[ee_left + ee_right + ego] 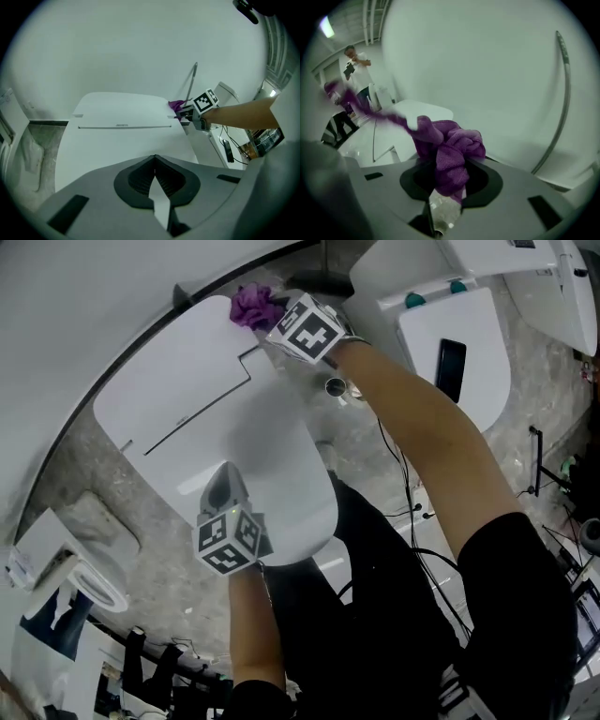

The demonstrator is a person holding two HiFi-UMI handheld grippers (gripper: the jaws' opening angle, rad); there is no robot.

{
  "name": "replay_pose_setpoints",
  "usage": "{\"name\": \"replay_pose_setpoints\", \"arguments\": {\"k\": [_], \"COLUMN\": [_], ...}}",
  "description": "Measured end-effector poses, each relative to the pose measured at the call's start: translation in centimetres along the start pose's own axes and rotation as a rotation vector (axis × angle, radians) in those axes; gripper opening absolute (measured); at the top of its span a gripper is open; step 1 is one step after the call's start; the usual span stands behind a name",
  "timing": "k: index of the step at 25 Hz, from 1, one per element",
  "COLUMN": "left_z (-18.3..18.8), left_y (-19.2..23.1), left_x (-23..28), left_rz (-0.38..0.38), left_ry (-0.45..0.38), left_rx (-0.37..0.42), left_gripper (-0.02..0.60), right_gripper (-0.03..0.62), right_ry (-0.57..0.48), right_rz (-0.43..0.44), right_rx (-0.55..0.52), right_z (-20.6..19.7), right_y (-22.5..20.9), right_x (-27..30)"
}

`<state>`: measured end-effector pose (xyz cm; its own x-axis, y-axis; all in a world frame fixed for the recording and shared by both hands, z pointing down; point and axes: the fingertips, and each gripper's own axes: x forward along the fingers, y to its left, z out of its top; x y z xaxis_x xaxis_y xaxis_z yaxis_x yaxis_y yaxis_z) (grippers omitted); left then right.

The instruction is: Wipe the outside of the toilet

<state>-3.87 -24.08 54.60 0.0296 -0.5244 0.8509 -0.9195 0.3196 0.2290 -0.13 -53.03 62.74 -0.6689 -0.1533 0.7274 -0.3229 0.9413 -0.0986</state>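
The white toilet (216,418) stands with its lid down, against the curved white wall. At the toilet's rear right corner my right gripper (274,322) is shut on a bunched purple cloth (253,306). In the right gripper view the cloth (450,145) fills the jaws and hangs over the toilet's top (389,136). My left gripper (225,479) hovers over the front of the lid, shut, with nothing in it. The left gripper view looks along the lid (126,140) toward the right gripper (188,112) and the cloth (176,105).
A second white toilet (473,329) stands at the upper right with a black phone (450,367) on its lid. Cables (412,498) trail over the stone floor. A thin curved metal hose (565,93) runs up the wall. Another white fixture (94,582) is at the lower left.
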Motion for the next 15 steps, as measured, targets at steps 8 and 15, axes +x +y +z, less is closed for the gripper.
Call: {"name": "replay_pose_setpoints", "arguments": {"k": [8, 15], "left_z": [-0.6, -2.0], "left_y": [-2.5, -4.2], "left_x": [1.7, 2.3], "left_rz": [0.021, 0.025], "left_ry": [0.010, 0.038], "left_rx": [0.012, 0.133], "left_gripper": [0.008, 0.008], "right_gripper": [0.121, 0.121], "right_ry": [0.008, -0.012], "right_rz": [0.093, 0.133], "right_rx": [-0.246, -0.187], "right_z": [-2.4, -5.6], "right_y": [1.2, 1.9], "right_x": [2.7, 3.6]}}
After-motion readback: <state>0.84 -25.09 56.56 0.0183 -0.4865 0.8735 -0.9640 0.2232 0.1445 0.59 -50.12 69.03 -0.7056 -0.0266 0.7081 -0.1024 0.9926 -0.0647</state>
